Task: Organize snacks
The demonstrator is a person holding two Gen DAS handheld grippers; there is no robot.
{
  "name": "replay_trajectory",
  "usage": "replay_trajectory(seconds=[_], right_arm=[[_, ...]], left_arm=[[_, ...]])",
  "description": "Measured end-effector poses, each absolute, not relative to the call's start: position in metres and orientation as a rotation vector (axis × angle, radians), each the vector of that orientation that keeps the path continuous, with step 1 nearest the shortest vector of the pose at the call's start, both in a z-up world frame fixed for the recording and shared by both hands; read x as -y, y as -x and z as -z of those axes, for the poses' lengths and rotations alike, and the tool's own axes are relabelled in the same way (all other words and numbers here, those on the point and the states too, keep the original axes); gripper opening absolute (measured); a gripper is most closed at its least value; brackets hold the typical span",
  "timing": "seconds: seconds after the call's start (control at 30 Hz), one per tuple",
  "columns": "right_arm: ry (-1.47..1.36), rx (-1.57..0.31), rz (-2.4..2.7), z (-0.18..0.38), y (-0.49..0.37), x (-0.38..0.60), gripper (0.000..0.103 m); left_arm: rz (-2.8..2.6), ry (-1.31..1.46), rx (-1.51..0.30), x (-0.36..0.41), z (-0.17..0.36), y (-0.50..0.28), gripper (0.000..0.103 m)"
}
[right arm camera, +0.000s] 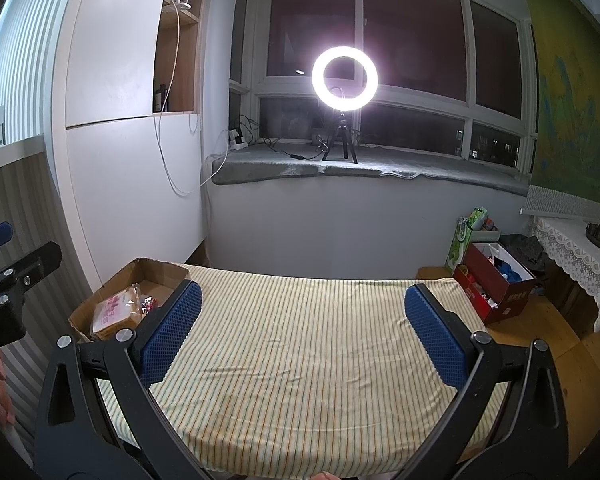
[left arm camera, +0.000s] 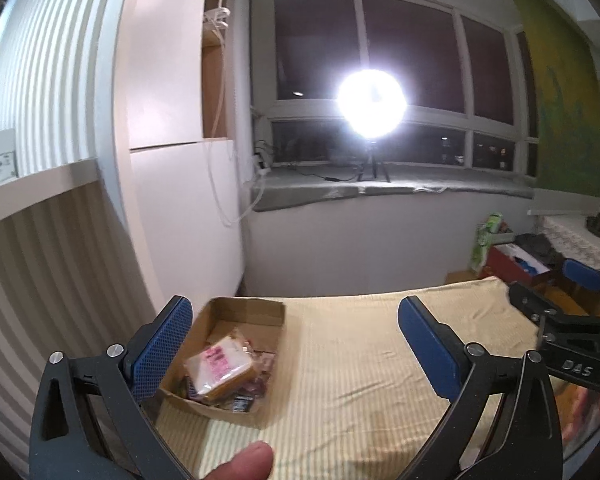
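A shallow cardboard box [left arm camera: 224, 414] sits at the left end of the striped yellow cloth [left arm camera: 360, 360]. In it lies a clear packet of sliced bread with a pink label [left arm camera: 220, 364] on top of several darker snack wrappers [left arm camera: 242, 402]. My left gripper [left arm camera: 294, 308] is open just right of and above the box, with nothing between its blue pads. The right wrist view shows the same box [right arm camera: 156, 270] and bread packet [right arm camera: 116, 312] at the far left. My right gripper [right arm camera: 304, 288] is open over bare cloth [right arm camera: 300, 360], holding nothing.
A lit ring light on a tripod [right arm camera: 344, 76] stands on the window sill. A white cabinet [right arm camera: 132, 180] rises left of the cloth-covered surface. A red box [right arm camera: 496, 284] and a green bag [right arm camera: 466, 236] sit on the wooden floor at right. A thumb [left arm camera: 244, 462] shows at the bottom.
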State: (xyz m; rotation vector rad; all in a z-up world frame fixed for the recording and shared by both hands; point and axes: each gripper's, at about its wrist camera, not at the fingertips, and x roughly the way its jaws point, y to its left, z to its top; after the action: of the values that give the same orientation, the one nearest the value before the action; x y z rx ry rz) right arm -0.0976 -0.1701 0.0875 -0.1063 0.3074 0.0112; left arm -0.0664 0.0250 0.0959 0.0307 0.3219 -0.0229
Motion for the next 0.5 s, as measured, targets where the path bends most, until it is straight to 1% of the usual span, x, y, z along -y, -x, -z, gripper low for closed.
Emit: replay_trajectory(seconds=[0.5], right_arm=[[0.106,-0.315,-0.008,-0.0853,0.0963,0.1685,0.103]], left_arm=[[0.030,-0.022,-0.354,-0.0266,-0.0899,0.0600,0.102]])
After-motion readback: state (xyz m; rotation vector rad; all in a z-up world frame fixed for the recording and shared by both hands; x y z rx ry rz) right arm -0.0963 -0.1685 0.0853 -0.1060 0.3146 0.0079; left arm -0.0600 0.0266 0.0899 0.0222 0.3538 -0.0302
